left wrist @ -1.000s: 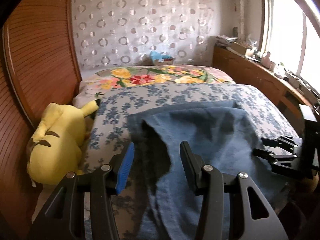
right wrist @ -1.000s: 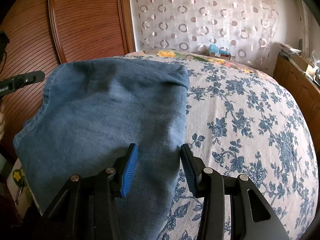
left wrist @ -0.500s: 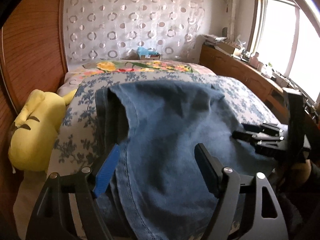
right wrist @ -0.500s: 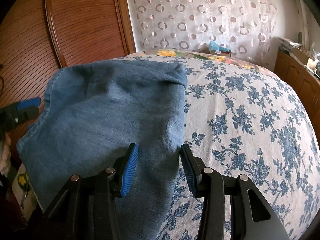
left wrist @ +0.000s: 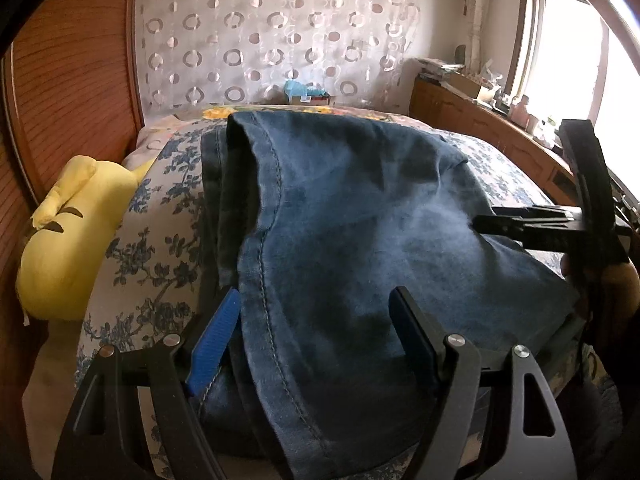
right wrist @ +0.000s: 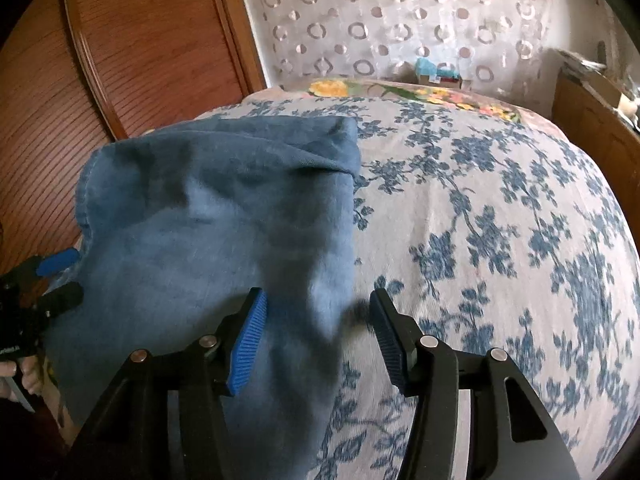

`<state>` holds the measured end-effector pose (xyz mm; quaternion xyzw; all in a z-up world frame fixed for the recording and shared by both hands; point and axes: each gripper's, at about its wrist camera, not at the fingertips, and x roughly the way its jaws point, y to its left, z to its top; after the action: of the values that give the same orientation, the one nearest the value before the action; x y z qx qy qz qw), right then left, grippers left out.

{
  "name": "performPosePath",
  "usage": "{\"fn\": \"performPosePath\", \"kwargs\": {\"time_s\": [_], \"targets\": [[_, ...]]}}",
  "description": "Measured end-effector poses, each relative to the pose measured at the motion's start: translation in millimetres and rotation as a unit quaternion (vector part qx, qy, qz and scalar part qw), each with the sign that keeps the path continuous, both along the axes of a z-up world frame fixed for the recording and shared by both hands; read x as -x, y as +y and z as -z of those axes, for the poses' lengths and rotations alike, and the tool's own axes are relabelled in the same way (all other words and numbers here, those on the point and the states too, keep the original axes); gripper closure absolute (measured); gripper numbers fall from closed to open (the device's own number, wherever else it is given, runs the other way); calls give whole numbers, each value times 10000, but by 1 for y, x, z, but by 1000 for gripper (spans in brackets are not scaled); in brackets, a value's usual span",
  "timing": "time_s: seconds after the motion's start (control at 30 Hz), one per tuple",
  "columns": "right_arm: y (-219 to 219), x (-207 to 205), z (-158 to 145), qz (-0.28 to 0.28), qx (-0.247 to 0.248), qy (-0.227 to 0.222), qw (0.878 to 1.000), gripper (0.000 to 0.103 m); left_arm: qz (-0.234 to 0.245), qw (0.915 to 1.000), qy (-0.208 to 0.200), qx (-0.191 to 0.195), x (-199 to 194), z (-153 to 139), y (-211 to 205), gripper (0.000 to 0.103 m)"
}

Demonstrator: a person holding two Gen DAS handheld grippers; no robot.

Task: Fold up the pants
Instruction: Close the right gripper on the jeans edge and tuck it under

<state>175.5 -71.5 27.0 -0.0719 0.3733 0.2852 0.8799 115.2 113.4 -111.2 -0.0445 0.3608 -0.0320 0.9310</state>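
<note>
Blue denim pants (left wrist: 360, 220) lie folded in layers on the flowered bed cover (left wrist: 160, 208), a stitched hem running down their left side. My left gripper (left wrist: 316, 300) stands open just over their near end, the cloth lying loose between its fingers. In the right wrist view the pants (right wrist: 200, 220) fill the left half. My right gripper (right wrist: 318, 300) is opening, the pants' right edge between its fingers, its pads off the cloth. Each gripper shows in the other's view: the right gripper (left wrist: 486, 220) at the pants' right side, the left gripper (right wrist: 64, 278) at their left edge.
A yellow plush toy (left wrist: 72, 240) lies at the bed's left edge against a wooden panel (left wrist: 72, 100). A wooden cabinet (left wrist: 480, 128) with clutter runs under the window on the right. The bed cover (right wrist: 480, 220) is bare to the right of the pants. A tissue box (left wrist: 308, 94) stands at the bed's far end.
My left gripper's jaws have spread wide and it has sunk closer to the pants. My right gripper's jaws have widened around the pants' right edge.
</note>
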Motion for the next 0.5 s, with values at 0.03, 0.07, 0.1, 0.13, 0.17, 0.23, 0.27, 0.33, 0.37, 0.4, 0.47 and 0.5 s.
{"fn": "performPosePath", "kwargs": {"time_s": [0.03,0.07,0.1,0.13,0.17,0.23,0.27,0.33,0.37,0.4,0.47,0.5], "targets": [[3,-1,0,-36,27,-6,10000,48,-5,10000,-3,-7,1,0,-1,26],[6,-2,0,-75,45,-18,10000,48,-7,10000,-3,-20,1,0,-1,26],[9,-2,0,-131,77,-30,9999,48,-8,10000,-6,-30,1,0,-2,26],[12,-1,1,-182,132,-54,9997,54,-10,10000,-3,-37,1,0,-2,25],[14,0,1,-237,200,-93,9995,56,-9,10000,1,-40,1,-1,-2,26],[16,0,2,-350,206,-101,9991,78,-12,10000,4,-56,1,-1,-3,26],[16,1,1,-359,200,-126,9991,86,-7,10000,-5,-41,1,-1,-2,26],[15,4,-2,-389,251,-273,9986,97,-15,10000,-7,-38,1,-1,-3,25],[14,7,-5,-394,243,-369,9982,97,-14,10000,-6,-37,1,-1,-2,25],[14,12,-9,-383,274,-499,9976,97,-11,10000,-8,-35,1,-1,-3,25],[12,21,-20,-366,274,-741,9962,97,8,10000,-14,-41,1,-2,-3,26],[10,25,-27,-365,270,-849,9954,98,23,10000,-26,-43,1,-2,-4,26]]}}
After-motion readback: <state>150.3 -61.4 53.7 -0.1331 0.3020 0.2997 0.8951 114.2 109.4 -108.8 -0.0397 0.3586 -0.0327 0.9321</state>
